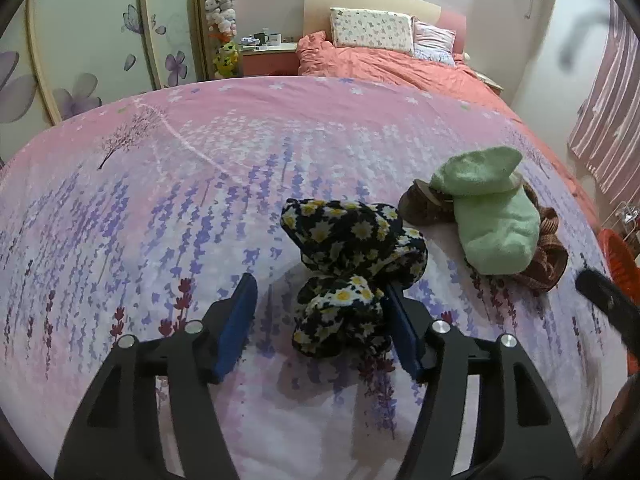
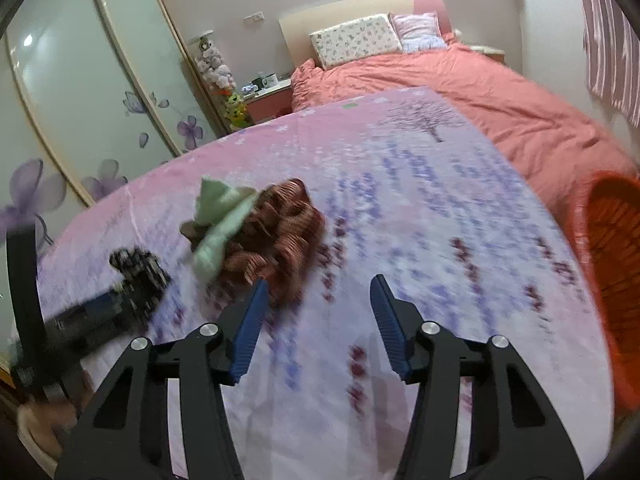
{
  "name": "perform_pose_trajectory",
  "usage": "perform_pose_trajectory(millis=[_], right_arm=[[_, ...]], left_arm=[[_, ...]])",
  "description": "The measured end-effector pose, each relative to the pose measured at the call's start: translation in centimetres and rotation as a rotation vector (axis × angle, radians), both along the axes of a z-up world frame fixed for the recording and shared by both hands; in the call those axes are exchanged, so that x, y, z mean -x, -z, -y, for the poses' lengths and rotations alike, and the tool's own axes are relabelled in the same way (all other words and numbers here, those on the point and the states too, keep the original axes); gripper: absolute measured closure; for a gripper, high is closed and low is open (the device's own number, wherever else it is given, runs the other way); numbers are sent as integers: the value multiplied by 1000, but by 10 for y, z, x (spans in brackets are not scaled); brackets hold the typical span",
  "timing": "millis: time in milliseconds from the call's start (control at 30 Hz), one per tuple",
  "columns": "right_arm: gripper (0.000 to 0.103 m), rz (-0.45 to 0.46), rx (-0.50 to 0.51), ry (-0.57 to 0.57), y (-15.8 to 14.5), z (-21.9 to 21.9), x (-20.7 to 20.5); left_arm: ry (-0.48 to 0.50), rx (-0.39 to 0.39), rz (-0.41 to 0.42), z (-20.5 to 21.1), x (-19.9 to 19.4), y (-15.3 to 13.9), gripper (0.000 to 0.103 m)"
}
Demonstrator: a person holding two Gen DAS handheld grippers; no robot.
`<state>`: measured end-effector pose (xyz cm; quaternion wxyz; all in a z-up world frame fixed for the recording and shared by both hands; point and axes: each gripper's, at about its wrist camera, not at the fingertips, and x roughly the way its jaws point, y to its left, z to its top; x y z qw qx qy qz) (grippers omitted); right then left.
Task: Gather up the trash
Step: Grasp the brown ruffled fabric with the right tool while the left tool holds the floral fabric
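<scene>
Black daisy-print sock (image 1: 352,264) lies low centre on the bedsheet (image 1: 160,208), between the released left gripper (image 1: 320,312) fingers, one pad touching. Right gripper (image 2: 320,304) released, empty; blurred. Risk: lopsided clench drags it.

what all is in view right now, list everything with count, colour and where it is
daisy cloth: one, black with yellow-white flowers, on the sheet between the left gripper's fingers
green sock: one, pale green, atop the brown cloth
brown cloth: one, striped brown, on the sheet right of the daisy cloth
sheet: one, pink and lavender print, spread in front
basket: one, orange, at the sheet's right edge
bed: one, coral quilt, behind the sheet
pillows: two, floral white and pink, at the headboard
wardrobe: one, flower decals, left
left gripper: black with blue pads, open around the daisy cloth
right gripper: same colours, open, nothing between
</scene>
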<state>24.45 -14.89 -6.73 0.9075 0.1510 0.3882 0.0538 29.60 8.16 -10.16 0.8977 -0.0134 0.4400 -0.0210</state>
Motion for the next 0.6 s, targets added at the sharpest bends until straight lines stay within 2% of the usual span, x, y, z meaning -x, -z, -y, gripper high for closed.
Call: perform_pose_trajectory(millis=[100,167,200,233,467,600], right_arm=[[57,-17,-9,-5,3,-9,-16],[73,-39,9,-13,8,-14,-24],[90,-54,19,-24,11,-17,-28],[93,-58,22,-30,12,-18,-28],[95,-6,123,46,4,-1,-3],[95,38,210,150,-4,18,13]], left_arm=[[0,-6,-1,-1,0,1,41],[-1,-2,-1,0,0,1,41],[-1,-1,-1,0,0,1,41],[0,-1,-1,-1,1,2,41],[1,9,0,0,-1,2,40],[0,9,0,0,-1,2,40]])
